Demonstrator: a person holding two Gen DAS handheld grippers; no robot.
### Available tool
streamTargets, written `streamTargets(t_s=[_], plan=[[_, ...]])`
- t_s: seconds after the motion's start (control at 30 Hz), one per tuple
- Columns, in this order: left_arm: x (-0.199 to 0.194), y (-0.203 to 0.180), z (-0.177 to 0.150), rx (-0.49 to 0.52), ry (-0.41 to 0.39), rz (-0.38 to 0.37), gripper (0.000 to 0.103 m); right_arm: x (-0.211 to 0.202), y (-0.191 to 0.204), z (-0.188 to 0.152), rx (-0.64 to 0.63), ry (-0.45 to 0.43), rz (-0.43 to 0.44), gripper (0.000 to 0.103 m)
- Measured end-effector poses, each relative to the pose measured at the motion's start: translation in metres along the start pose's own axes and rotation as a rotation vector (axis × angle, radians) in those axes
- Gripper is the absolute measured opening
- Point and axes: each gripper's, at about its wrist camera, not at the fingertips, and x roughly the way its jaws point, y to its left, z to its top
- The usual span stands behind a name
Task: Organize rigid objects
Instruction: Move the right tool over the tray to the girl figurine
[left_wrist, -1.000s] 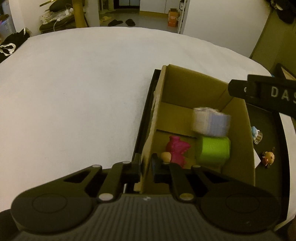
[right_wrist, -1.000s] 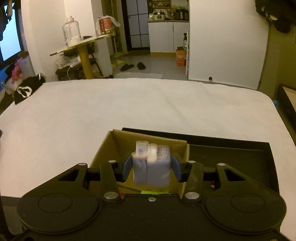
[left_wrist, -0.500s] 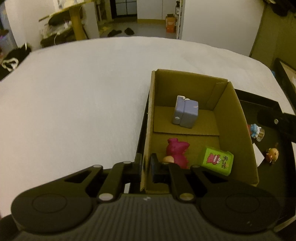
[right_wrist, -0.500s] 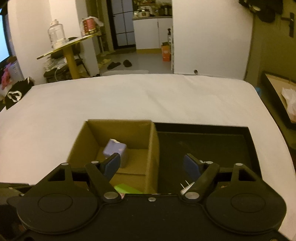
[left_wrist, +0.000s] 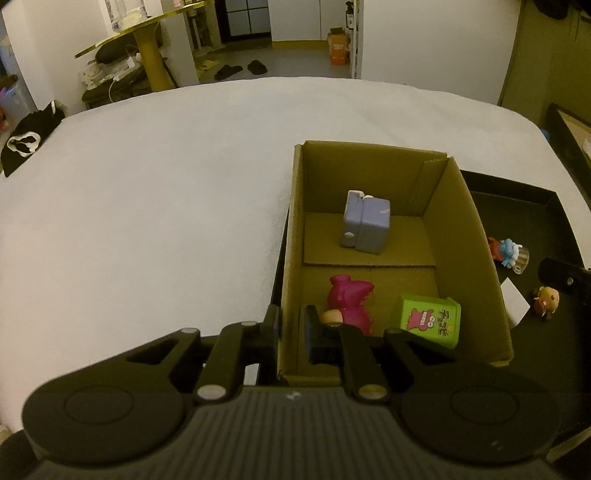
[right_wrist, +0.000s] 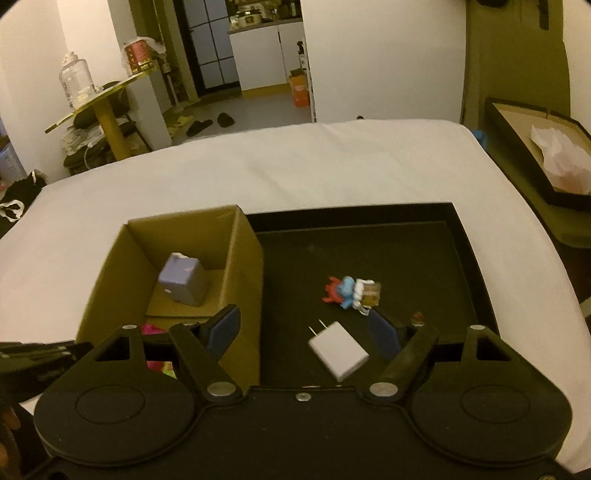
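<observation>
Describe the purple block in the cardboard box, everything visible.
The purple block is a matte lavender-grey cuboid, apparently two halves joined at a vertical seam, with small whitish bits on top and a small fitting low on its front. It stands upright and free on the raised flap at the far end of the cardboard box. No claw touches it.

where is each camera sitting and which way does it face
Left wrist: on the left gripper, tilted down into the cardboard box; its own jaws pinch the box's near-left wall, and the right gripper's tip shows at the right edge.
Right wrist: on the right gripper, facing down over the black tray; its jaws stand open above the white charger.
Shared: box, tray, purple block, blue figure.
</observation>
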Motion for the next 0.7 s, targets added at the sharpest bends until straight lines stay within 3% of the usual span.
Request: streamTargets(t_s=[0.17, 0.43, 0.7], plan=[[0.002, -0.004, 0.002, 0.007, 0.016, 0.01, 0.019, 0.005, -0.013, -0.003, 0.032, 0.015, 0.003, 0.076], [0.004, -0.017, 0.003, 0.049, 0.017, 0.06, 0.048, 0.022, -0.044, -0.014, 0.103, 0.049, -0.044, 0.075], [0.01, -0.032, 0.006, 0.102, 0.019, 0.118, 0.056, 0.042, -0.073, -0.023, 0.152, 0.084, -0.069, 0.075]])
